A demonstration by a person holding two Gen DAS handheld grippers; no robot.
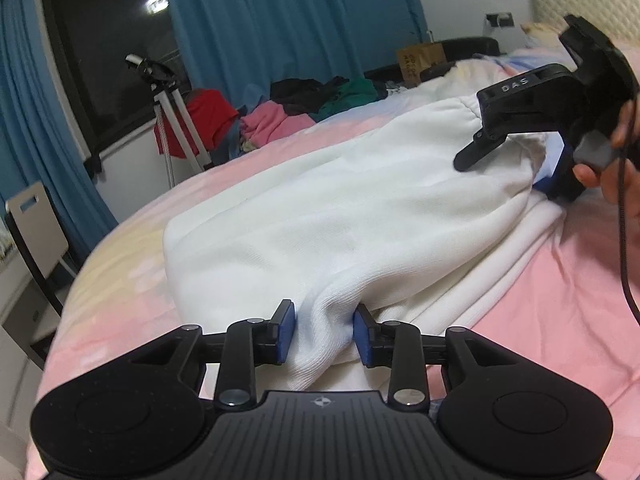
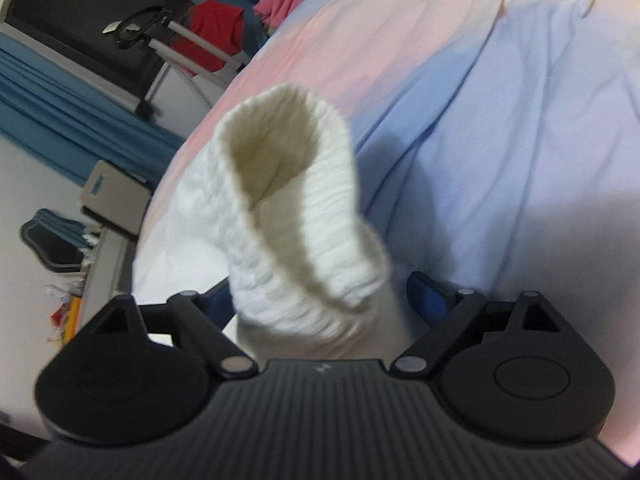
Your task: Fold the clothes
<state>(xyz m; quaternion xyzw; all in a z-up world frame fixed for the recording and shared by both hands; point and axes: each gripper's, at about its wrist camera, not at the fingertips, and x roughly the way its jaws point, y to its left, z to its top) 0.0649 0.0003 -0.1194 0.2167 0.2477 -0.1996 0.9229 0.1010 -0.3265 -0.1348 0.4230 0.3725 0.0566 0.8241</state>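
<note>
A white knitted garment (image 1: 340, 216) lies spread on the pink and blue bed sheet (image 1: 552, 304). My left gripper (image 1: 324, 334) is shut on a bunched fold of its near edge, with both blue pads pressing the fabric. At the far right a hand holds my right gripper (image 1: 516, 164) over the garment's ribbed cuff end. In the right wrist view the ribbed cuff (image 2: 304, 216) stands up between the jaws of the right gripper (image 2: 320, 296), which stand wide open. The right pad is clear of the cuff.
A pile of pink, red, green and dark clothes (image 1: 304, 108) sits at the bed's far edge, near a brown paper bag (image 1: 422, 60). A tripod (image 1: 176, 120) and a chair (image 1: 36, 220) stand off the bed at the left, before blue curtains (image 1: 280, 20).
</note>
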